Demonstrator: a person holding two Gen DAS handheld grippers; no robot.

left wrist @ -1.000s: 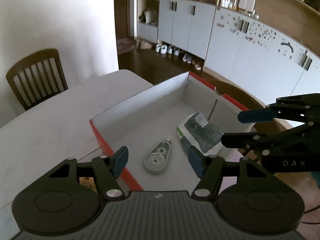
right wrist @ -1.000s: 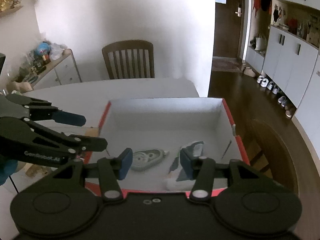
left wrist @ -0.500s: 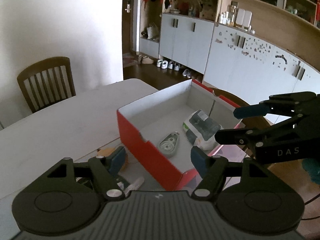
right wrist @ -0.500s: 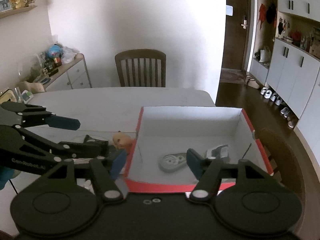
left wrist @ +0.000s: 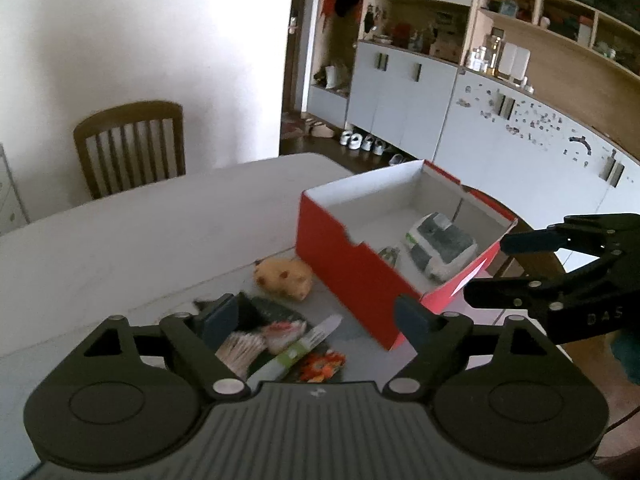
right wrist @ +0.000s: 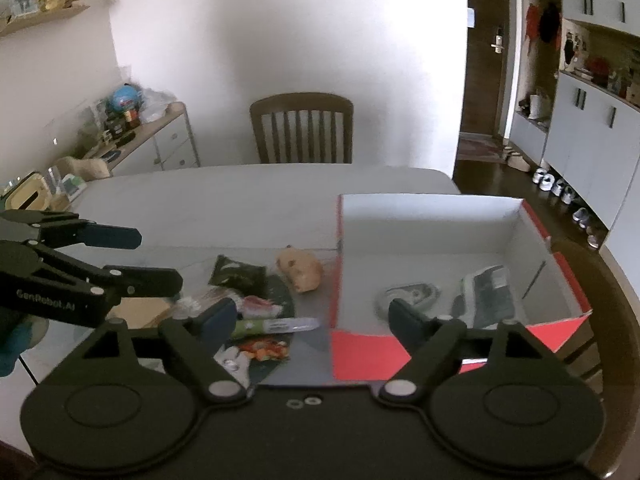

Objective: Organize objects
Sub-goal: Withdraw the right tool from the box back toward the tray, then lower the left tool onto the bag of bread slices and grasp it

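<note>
The left gripper hangs wide open and empty above the loose clutter on the surface, probably choosing a pick: a hamster toy, cotton swabs and a green pen. The right gripper, equally open and empty, hovers near the red box, which already holds a tape dispenser and a packet.

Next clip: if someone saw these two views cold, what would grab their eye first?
The red box with its white inside, open on the right part of the table, already holding a correction tape dispenser and a packet. Next, the clutter just left of it: a tan hamster toy, a green pen and small packets. Both tools, left and right, hang open and empty above this.
</note>
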